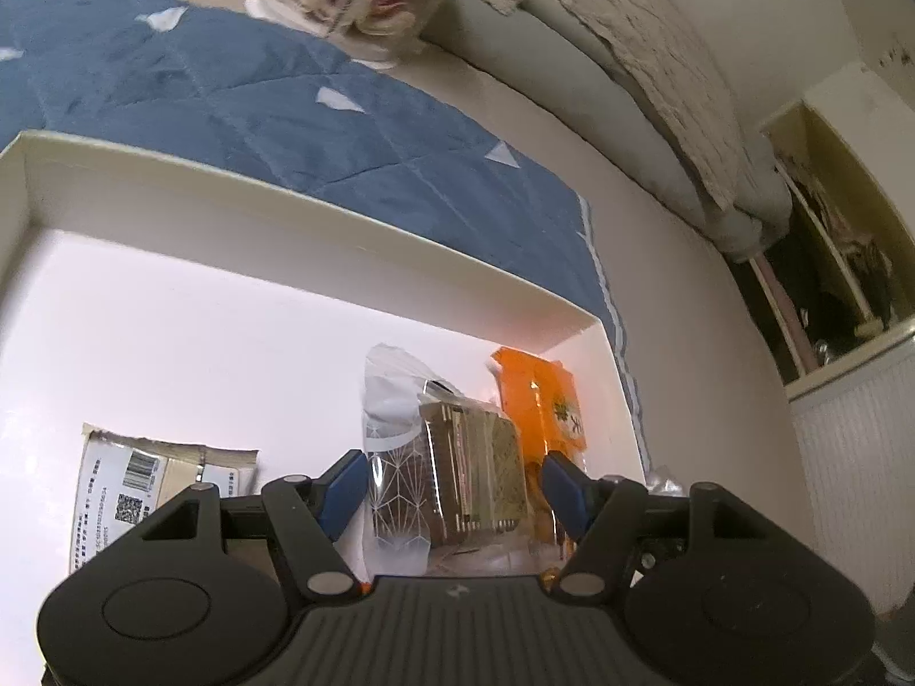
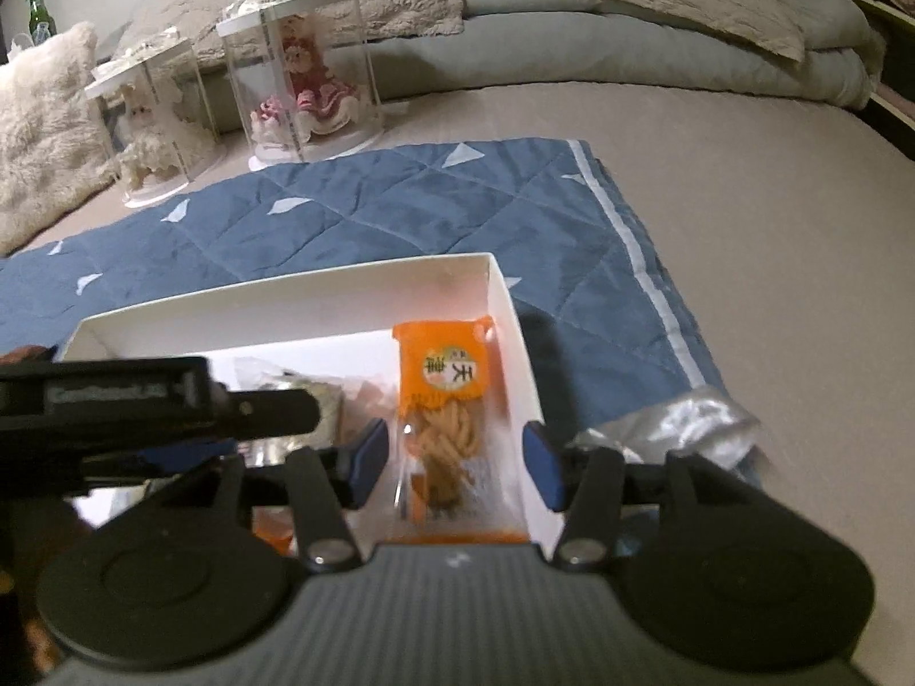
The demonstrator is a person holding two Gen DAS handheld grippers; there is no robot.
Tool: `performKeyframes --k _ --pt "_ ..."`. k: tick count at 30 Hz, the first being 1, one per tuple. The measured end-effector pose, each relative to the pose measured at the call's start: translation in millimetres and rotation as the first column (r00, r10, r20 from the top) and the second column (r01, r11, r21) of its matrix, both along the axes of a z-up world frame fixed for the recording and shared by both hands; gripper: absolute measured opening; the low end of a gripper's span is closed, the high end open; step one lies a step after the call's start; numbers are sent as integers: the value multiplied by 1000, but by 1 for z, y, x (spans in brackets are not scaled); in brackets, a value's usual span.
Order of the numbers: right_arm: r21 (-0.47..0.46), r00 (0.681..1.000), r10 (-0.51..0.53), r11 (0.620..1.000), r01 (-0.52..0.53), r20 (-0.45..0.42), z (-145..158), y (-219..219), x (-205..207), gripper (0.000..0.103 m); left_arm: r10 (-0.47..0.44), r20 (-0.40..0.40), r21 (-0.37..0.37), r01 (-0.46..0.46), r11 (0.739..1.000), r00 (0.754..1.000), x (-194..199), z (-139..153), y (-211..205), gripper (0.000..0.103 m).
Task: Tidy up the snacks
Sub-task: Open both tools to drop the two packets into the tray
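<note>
A white box lies on a blue quilt. Inside it, a clear packet with a golden wafer lies between the blue fingers of my left gripper. The jaws stand open, and a small gap shows at the right pad. An orange snack packet lies beside it by the right wall. A beige packet with a barcode lies at the left. My right gripper hangs open over the orange packet, with clear gaps on both sides. The left gripper's black body crosses the box from the left.
A crumpled silver packet lies outside the box on the blue quilt. Two clear doll cases stand behind the quilt, beside a fluffy cushion. Grey pillows and bedding line the back. An open cabinet is at the right.
</note>
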State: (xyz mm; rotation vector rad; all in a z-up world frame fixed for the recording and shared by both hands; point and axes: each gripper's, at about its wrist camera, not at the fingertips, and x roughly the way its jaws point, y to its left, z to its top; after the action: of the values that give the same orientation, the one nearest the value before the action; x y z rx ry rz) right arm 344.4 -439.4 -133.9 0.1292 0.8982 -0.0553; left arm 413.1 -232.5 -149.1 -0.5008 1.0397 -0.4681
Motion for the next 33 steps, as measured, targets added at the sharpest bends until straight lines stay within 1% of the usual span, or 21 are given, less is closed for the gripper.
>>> performKeyframes --k 2,7,13,18,21,25,28,31,33 --pt "-10 1000 9 1000 -9 -4 2 1 -6 58 -20 15 34 19 999 1000 -1 4 -4 67" --pt "-25 1000 12 1000 -13 -14 6 3 -14 58 -35 30 74 33 997 999 -9 19 -4 69" --pt "22 1000 -18 1000 19 -12 14 1 -23 58 -50 46 140 43 989 998 -20 36 3 70" --pt "18 1000 -29 999 29 -7 22 1 -35 58 -56 63 183 44 982 996 -31 51 13 70" --pt "22 999 -34 999 34 3 29 0 -41 58 -64 77 220 46 974 995 -39 59 18 75" --pt "37 999 -41 999 40 22 37 0 -49 60 -73 91 267 46 962 993 -51 69 26 75" --pt "45 999 -41 998 39 31 42 2 -56 63 -82 103 294 49 955 991 -60 76 32 81" --pt "50 998 -41 998 39 44 47 3 -62 68 -99 116 333 55 941 988 -70 82 37 87" --pt "36 998 -45 998 43 47 49 4 -67 72 -95 124 353 46 934 988 -75 86 41 93"
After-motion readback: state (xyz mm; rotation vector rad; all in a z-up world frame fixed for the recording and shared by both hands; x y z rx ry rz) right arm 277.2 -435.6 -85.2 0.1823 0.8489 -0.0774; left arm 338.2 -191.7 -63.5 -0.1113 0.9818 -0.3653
